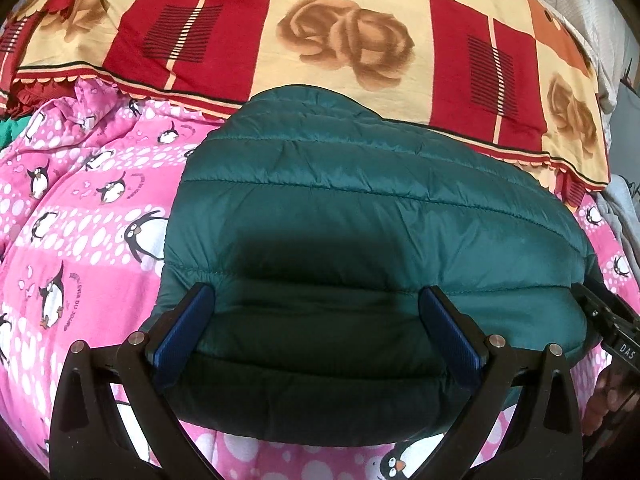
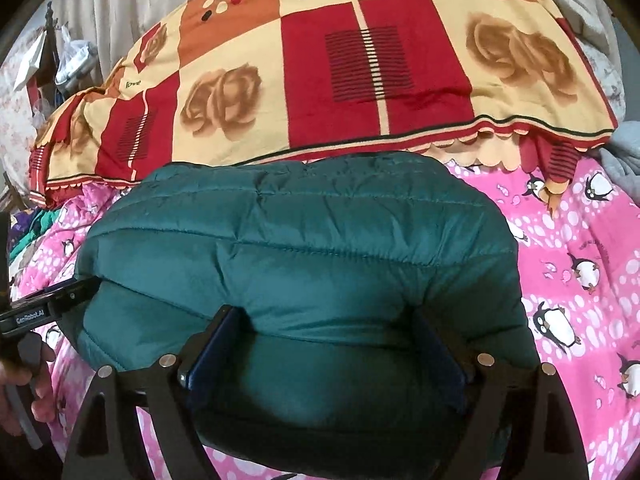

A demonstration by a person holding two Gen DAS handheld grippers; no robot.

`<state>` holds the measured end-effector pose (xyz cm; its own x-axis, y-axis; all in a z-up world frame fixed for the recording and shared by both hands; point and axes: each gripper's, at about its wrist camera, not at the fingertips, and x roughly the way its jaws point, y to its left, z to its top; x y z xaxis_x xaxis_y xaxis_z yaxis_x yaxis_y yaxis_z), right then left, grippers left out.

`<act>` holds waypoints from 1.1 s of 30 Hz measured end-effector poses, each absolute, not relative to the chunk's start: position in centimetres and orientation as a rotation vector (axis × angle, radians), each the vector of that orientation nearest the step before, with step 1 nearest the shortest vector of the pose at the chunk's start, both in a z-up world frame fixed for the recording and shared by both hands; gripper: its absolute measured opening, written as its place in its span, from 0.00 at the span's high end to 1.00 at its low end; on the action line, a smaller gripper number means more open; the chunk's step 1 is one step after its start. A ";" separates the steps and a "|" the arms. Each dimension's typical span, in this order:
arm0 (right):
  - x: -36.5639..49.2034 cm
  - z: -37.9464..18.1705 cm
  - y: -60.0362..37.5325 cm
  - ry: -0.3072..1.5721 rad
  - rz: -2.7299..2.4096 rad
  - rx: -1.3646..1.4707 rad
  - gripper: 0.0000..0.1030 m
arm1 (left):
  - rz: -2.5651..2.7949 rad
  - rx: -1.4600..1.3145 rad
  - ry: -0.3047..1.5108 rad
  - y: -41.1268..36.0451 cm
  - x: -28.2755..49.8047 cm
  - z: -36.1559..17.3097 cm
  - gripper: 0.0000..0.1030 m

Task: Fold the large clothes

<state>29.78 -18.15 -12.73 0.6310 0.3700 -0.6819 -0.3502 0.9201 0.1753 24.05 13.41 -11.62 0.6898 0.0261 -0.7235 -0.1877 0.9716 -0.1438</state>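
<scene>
A dark green quilted puffer jacket lies folded into a thick bundle on the bed, seen from the other side in the right wrist view. My left gripper stands wide open over the bundle's near left edge, and the puffy fabric fills the gap between its blue pads. My right gripper is also open, astride the near right edge. Its right finger is half sunk in the padding. Each wrist view shows the other gripper's body at its edge, with a hand behind it.
The jacket rests on a pink penguin-print sheet. A red and cream rose-patterned quilt lies just beyond it. Loose green and purple clothes are heaped at the bed's left side, and grey cloth lies at the right.
</scene>
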 end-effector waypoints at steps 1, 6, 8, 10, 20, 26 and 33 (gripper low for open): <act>29.8 -12.7 -18.2 0.787 0.411 0.028 0.15 | 0.120 -0.213 0.803 13.4 24.1 -11.6 0.00; 29.8 -12.7 -18.1 0.787 0.407 0.026 0.15 | 0.120 -0.212 0.801 13.4 24.0 -11.6 0.00; 29.8 -12.7 -18.1 0.786 0.405 0.023 0.15 | 0.120 -0.213 0.802 13.4 24.0 -11.6 0.00; 29.8 -12.6 -18.1 0.787 0.405 0.022 0.15 | 0.122 -0.211 0.802 13.4 24.0 -11.6 0.00; 25.5 -6.5 -19.3 0.641 0.361 0.038 0.16 | 0.165 -0.139 0.772 12.0 22.2 -9.2 0.00; 19.8 -3.0 -22.2 0.726 0.342 0.120 0.08 | 0.114 -0.135 0.746 8.7 15.7 -5.4 0.00; 13.5 -0.9 -23.3 0.760 0.325 0.043 0.03 | 0.100 -0.060 0.732 4.6 9.6 -3.2 0.00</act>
<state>13.46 -23.26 -0.90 0.6773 0.3046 -0.6697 -0.2737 0.9493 0.1548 9.57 4.62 -3.20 0.7397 0.0700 -0.6693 -0.1120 0.9935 -0.0199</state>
